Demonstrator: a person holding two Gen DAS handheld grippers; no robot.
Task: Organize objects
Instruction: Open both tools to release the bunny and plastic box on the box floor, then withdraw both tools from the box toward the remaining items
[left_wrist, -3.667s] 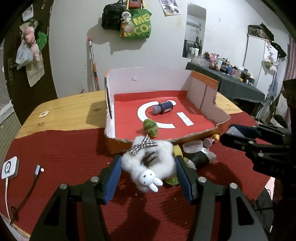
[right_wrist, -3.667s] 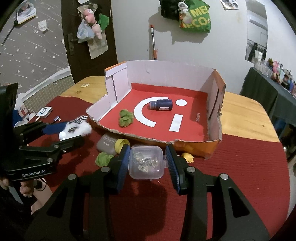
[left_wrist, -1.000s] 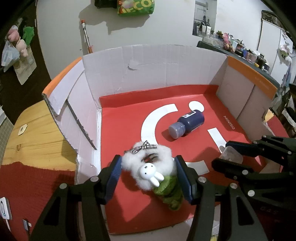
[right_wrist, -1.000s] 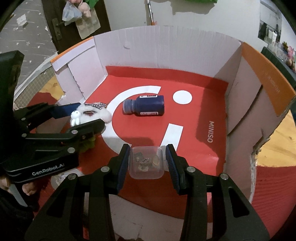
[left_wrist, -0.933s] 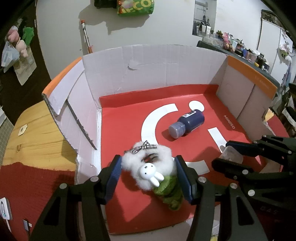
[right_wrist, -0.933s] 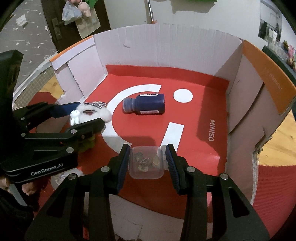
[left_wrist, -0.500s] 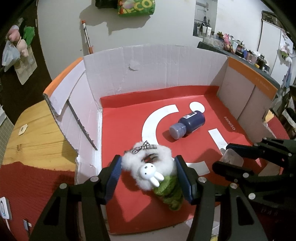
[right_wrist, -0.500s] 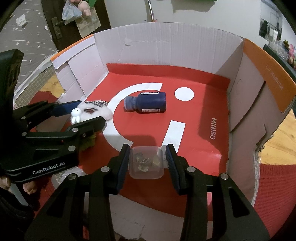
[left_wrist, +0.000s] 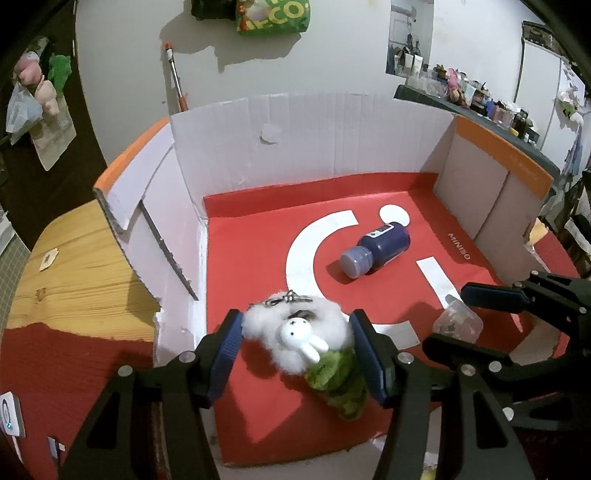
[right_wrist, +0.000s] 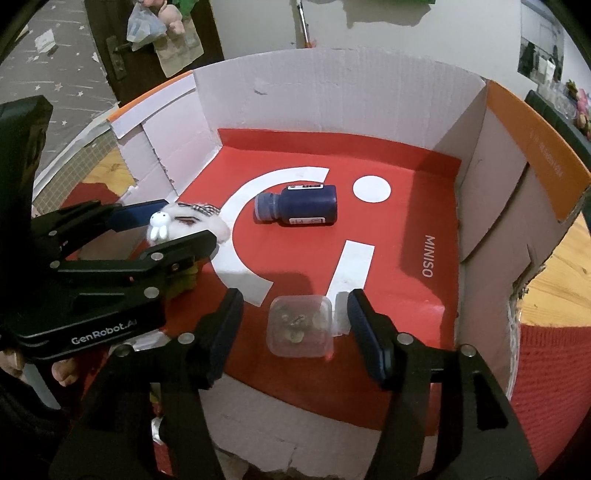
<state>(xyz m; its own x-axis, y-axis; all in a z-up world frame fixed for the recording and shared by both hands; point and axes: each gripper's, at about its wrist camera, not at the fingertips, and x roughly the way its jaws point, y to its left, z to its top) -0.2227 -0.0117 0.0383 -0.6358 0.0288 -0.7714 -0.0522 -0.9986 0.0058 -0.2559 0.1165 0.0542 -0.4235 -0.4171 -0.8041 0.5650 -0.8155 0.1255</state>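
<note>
My left gripper (left_wrist: 295, 321) hovers low inside the cardboard box (left_wrist: 314, 140), shut on a white fluffy bunny plush (left_wrist: 295, 332). The plush rests partly over a green plush lump (left_wrist: 336, 380) on the red floor. In the right wrist view the left gripper (right_wrist: 186, 221) with the plush (right_wrist: 184, 218) is at the left. My right gripper (right_wrist: 294, 299) is opening. A small clear lidded container (right_wrist: 299, 325) lies on the box floor between its fingers, and the pads stand clear of it. In the left wrist view the right gripper (left_wrist: 447, 316) and the container (left_wrist: 458, 325) are at the right.
A dark blue bottle (right_wrist: 299, 206) lies on its side mid-floor in the box (right_wrist: 332, 92). The box's white and orange walls rise on three sides. Outside it are a wooden table (left_wrist: 74, 266), a red cloth (left_wrist: 74, 369) and a small white device (left_wrist: 11, 417).
Both grippers came from the red cloth into the box. In the last half second the right jaws spread and the clear container dropped onto the floor. The left gripper stays as it was.
</note>
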